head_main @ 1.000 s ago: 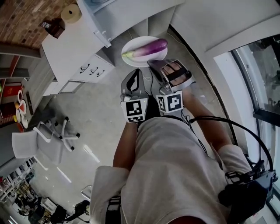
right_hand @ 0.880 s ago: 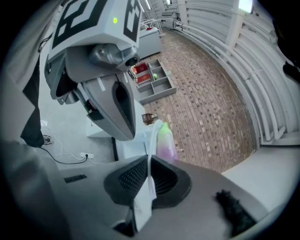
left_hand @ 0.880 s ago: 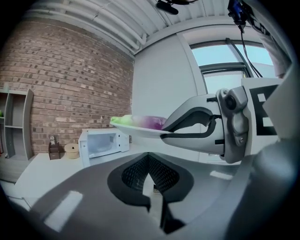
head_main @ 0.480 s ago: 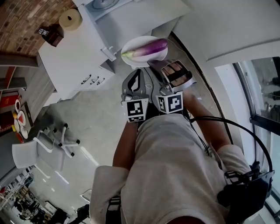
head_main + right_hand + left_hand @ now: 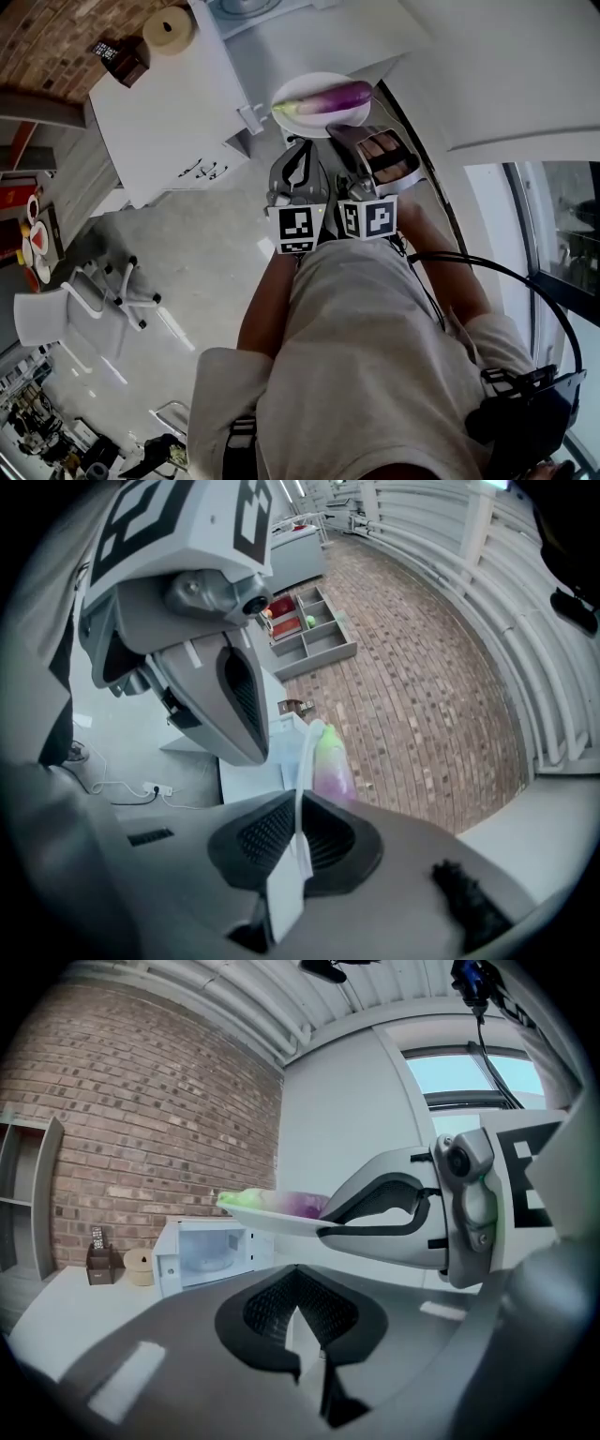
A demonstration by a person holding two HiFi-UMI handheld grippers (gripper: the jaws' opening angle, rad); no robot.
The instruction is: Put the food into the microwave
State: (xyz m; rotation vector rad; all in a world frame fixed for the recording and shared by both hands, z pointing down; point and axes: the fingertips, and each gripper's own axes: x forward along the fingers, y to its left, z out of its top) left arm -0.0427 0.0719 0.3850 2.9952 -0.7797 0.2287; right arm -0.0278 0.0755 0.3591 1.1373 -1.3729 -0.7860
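Observation:
A white plate (image 5: pixel 322 98) carries a purple eggplant (image 5: pixel 330 97) with a green stem end. My right gripper (image 5: pixel 343 131) is shut on the plate's near rim; in the right gripper view the plate (image 5: pixel 302 780) runs edge-on between the pads, with the eggplant (image 5: pixel 330 761) beyond. My left gripper (image 5: pixel 298 152) hangs just left of the right one, shut and empty, its pads meeting (image 5: pixel 302 1327). The white microwave (image 5: pixel 202 1252) stands open on the counter, ahead of and below the plate (image 5: pixel 272 1211). In the head view the microwave (image 5: pixel 281 28) lies at the top edge.
The white counter (image 5: pixel 169 103) has drawers below and bears a paper roll (image 5: pixel 169 30) and a small dark box (image 5: pixel 122 58). A brick wall (image 5: pixel 141 1129) runs behind it. A white chair (image 5: pixel 66 305) stands on the floor at left. Windows (image 5: pixel 562 216) are at right.
Both grippers and the plate with the eggplant have moved closer to the counter and the microwave. The grip on the plate is unchanged.

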